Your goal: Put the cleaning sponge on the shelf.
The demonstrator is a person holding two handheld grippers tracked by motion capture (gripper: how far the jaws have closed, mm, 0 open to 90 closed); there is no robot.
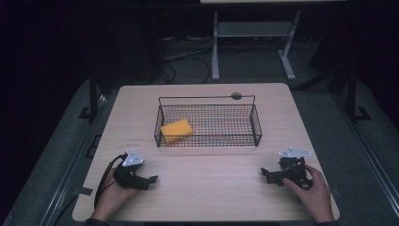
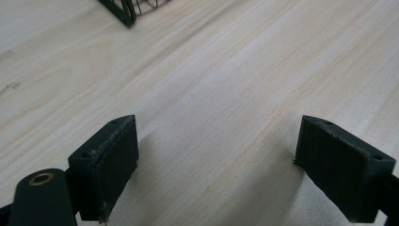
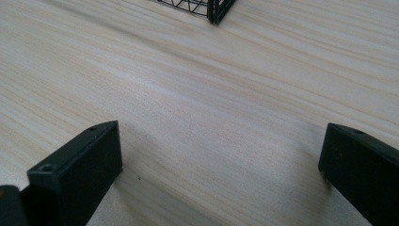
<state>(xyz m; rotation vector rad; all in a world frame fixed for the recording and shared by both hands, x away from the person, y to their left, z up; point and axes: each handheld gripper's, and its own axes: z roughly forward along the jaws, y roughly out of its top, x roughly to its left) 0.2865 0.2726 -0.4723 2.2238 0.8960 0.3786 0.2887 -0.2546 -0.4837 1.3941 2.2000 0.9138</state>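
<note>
The sponge (image 1: 176, 130) lies in the basket's (image 1: 256, 125) left end. It looks light and squashy; best pinched across its short sides. Both the left gripper (image 1: 147, 181) and right gripper (image 1: 267, 174) rest near the basket, spread, empty.

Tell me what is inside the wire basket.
A yellow sponge lies at the left end of the wire basket; the rest shows bare table through the mesh. What the sponge covers cannot be seen.
</note>
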